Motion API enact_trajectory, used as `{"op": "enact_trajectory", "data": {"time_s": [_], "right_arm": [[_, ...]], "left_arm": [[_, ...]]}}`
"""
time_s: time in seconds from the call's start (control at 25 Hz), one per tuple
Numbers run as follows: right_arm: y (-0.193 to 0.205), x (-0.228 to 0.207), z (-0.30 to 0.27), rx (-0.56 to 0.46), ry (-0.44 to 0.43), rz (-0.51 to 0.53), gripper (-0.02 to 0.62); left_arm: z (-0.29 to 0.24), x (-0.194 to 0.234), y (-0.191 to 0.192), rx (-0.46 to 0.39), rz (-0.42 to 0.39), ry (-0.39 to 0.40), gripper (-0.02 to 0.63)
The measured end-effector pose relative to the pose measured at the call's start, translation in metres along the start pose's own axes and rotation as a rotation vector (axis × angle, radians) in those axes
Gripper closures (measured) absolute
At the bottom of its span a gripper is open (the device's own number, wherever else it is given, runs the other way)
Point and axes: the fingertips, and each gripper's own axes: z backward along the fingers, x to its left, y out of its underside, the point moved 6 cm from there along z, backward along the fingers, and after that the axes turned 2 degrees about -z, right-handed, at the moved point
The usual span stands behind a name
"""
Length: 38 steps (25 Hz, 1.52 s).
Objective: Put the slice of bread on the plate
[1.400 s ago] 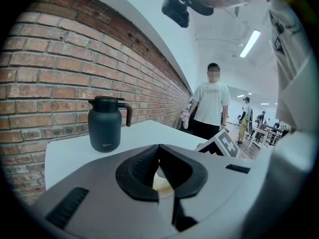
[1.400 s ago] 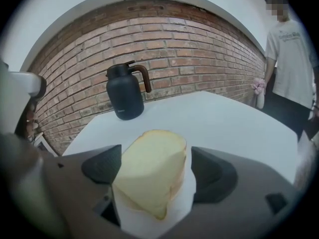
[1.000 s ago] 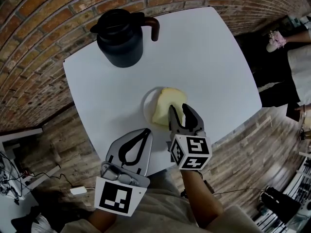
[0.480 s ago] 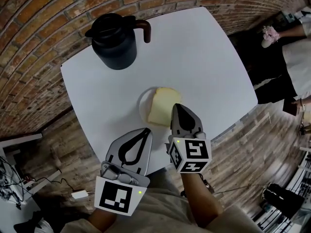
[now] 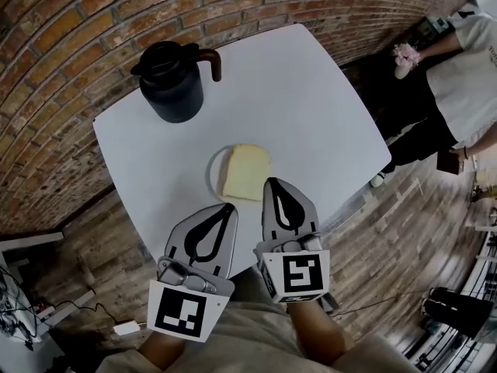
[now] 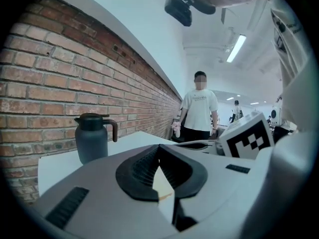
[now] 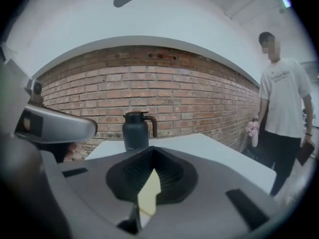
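A pale slice of bread (image 5: 246, 172) lies flat on a small white plate (image 5: 213, 169) near the front of the white table (image 5: 311, 107). My right gripper (image 5: 271, 183) hovers just before the slice, jaws shut with nothing between them. My left gripper (image 5: 231, 208) hangs beside it to the left, also shut and empty, over the table's front edge. In the left gripper view the bread (image 6: 162, 183) shows as a pale sliver past the closed tips (image 6: 159, 147). The right gripper view shows the same: bread (image 7: 148, 195) beyond the meeting tips (image 7: 152, 149).
A dark jug (image 5: 171, 80) with a brown handle stands at the table's far left corner, also seen as the jug (image 6: 92, 136) and jug (image 7: 135, 132). A brick wall runs behind. A person (image 5: 458, 68) in a white shirt stands on the wooden floor at the right.
The right gripper's jaws, open around the bread's near edge, have shut and drawn back and up off it. The slice now rests flat on the plate. The left gripper rose slightly.
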Motion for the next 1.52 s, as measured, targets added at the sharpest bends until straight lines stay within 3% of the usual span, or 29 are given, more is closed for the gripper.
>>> {"op": "enact_trajectory", "data": {"time_s": [0.68,1.12,1.28,1.52], "right_arm": [[-0.058,0.028,0.097,-0.222,-0.036,0.03,0.588],[-0.066,0.049,0.138,-0.229,-0.087,0.022,0.589],[-0.059,0.053,0.144,-0.173,-0.086,0.014,0.589],[-0.069,0.066,0.149,-0.239,-0.099,0.026,0.588]], "left_arm": [[0.043,-0.033,-0.044,-0.125,-0.06,0.006,0.595],[0.07,-0.054,-0.045,-0.127,-0.073,0.021,0.595],[0.077,-0.053,-0.046,-0.134,-0.068,0.021,0.595],[0.083,-0.051,-0.047,-0.155,-0.077,0.038,0.595]]}}
